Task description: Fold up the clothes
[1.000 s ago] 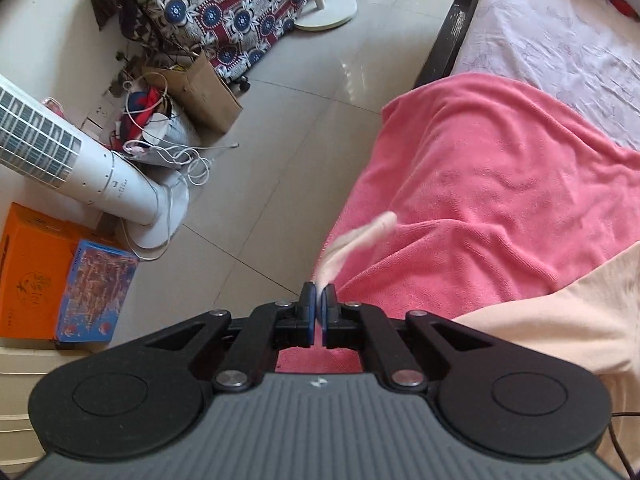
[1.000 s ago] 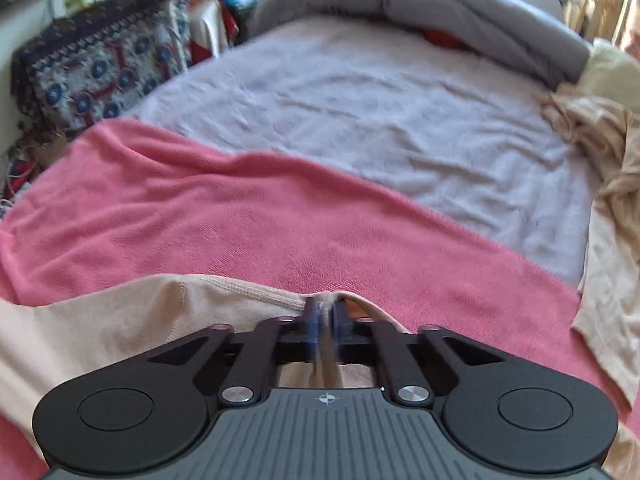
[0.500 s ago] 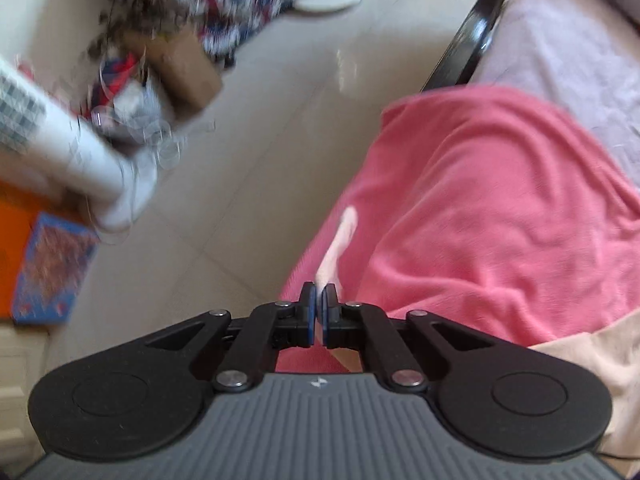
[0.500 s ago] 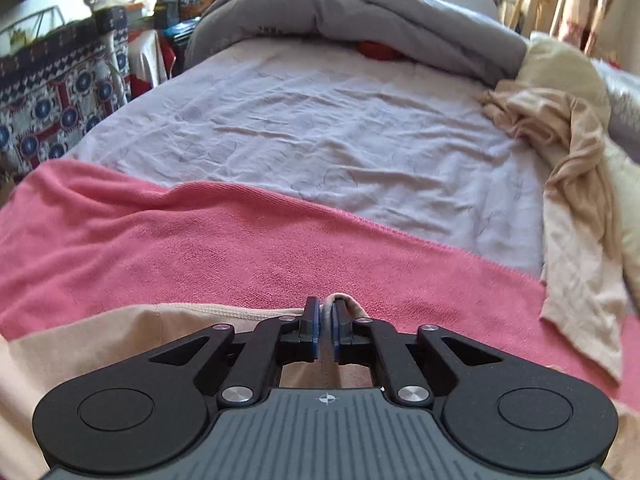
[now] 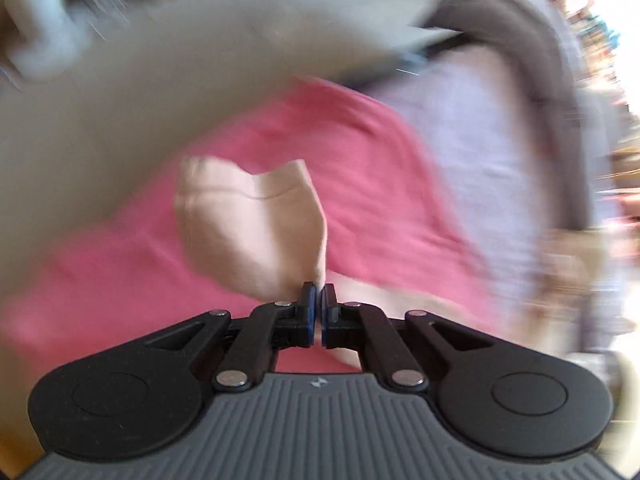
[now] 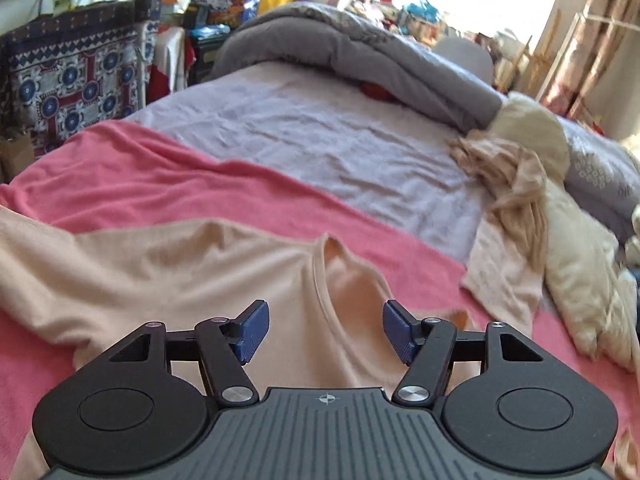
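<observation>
A peach shirt (image 6: 168, 268) lies spread on a pink towel (image 6: 168, 184) across the near end of the bed, its neckline toward my right gripper (image 6: 324, 326). That gripper's jaws are opening just above the collar, and no cloth is pressed between the blue pads (image 6: 252, 326). In the blurred left wrist view my left gripper (image 5: 319, 298) is shut on a sleeve of the peach shirt (image 5: 256, 232), which stands lifted above the pink towel (image 5: 380, 168).
A lilac sheet (image 6: 320, 136) covers the bed beyond the towel, with a rolled grey duvet (image 6: 360, 56) at the far end. Crumpled tan and cream clothes (image 6: 520, 200) are heaped at the right. A patterned cloth-covered stand (image 6: 72, 76) stands off the left side, over the tiled floor (image 5: 160, 80).
My right gripper has let go of the shirt collar, opened wide and drawn back. My left gripper, still shut on the sleeve, has swung from the floor side toward the bed, turning sharply.
</observation>
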